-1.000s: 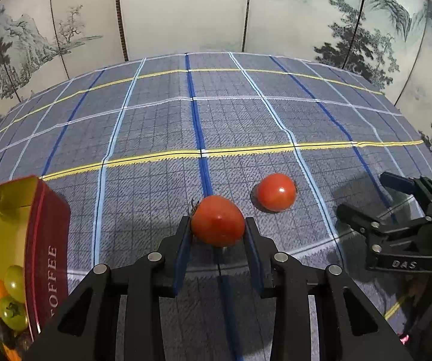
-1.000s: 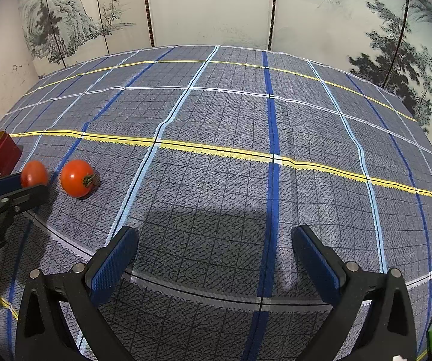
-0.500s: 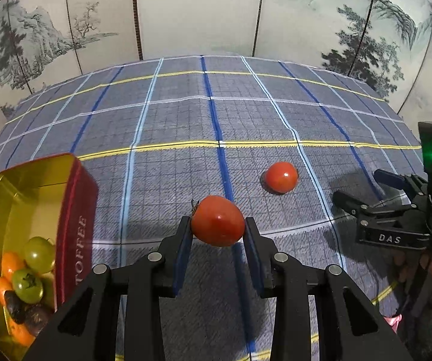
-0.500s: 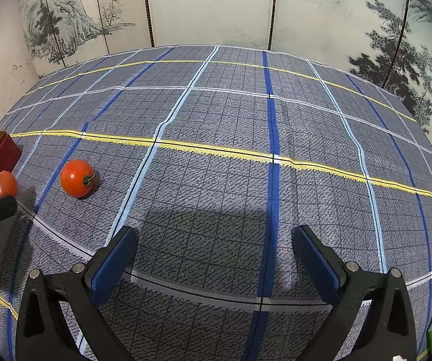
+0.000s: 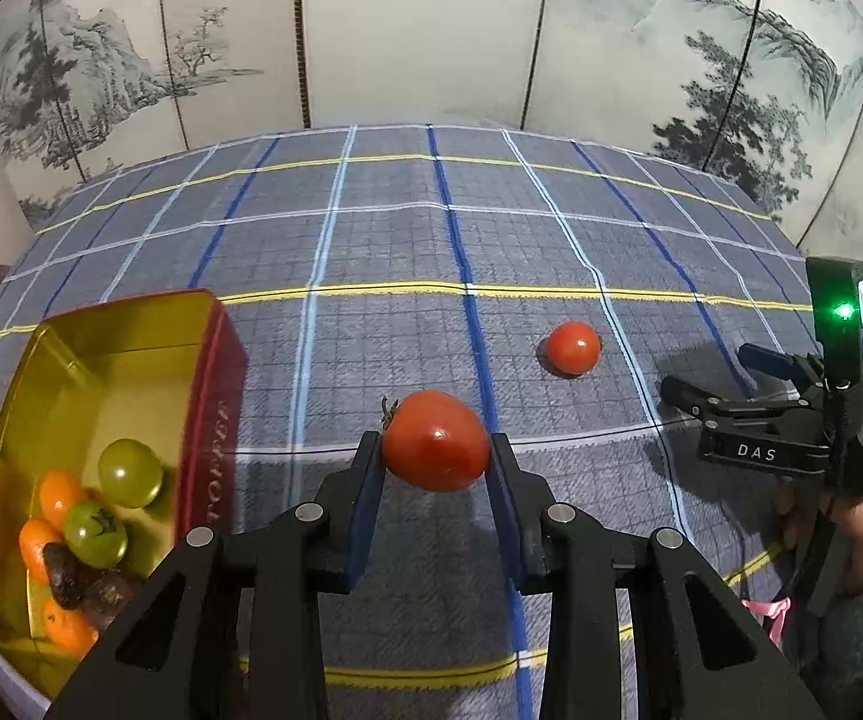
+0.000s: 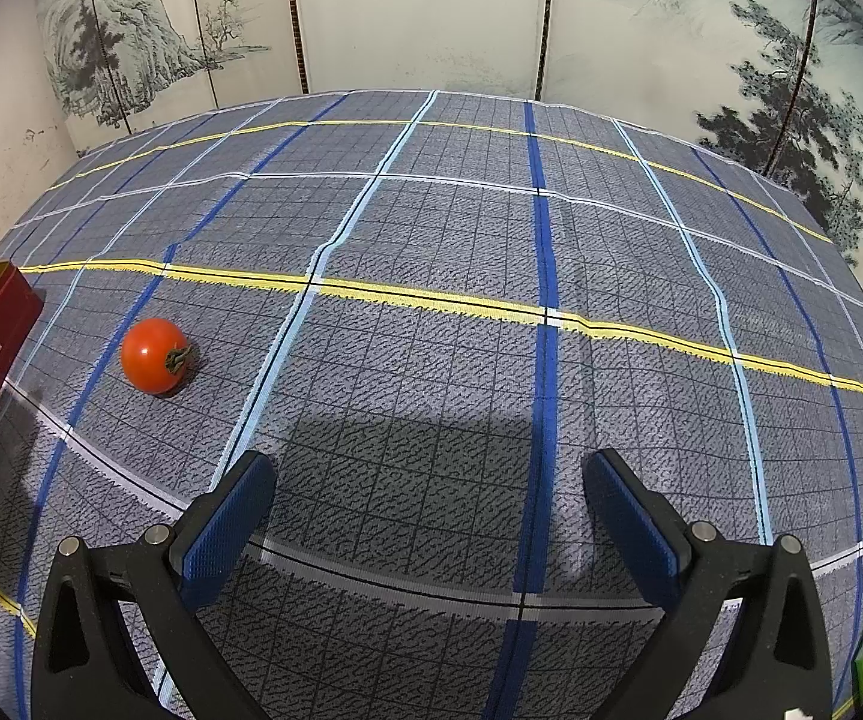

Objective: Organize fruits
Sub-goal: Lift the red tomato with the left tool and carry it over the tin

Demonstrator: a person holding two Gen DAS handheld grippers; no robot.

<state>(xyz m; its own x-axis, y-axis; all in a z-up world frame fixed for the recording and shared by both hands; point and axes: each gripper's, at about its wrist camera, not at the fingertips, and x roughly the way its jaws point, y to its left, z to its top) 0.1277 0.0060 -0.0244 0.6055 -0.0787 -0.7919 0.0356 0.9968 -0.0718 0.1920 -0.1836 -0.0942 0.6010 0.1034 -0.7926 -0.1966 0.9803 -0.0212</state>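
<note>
Beside the red-and-gold toffee tin [image 5: 215, 414], already holding green and orange fruit, the left gripper [image 5: 436, 468] pinches one red tomato [image 5: 435, 441]; another tomato [image 6: 152, 354] waits on the checked cloth [image 6: 461, 240], right gripper [image 6: 431, 516] spread empty

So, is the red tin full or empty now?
Partly filled: the red tin holds green and orange fruits at one end; the rest shows bare gold floor.

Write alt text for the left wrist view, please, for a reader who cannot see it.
The left gripper holds a red tomato above a checked tablecloth. An open gold tin at the left holds green, orange and dark fruits, and a second tomato lies on the cloth. The right gripper is at the right edge.
</note>
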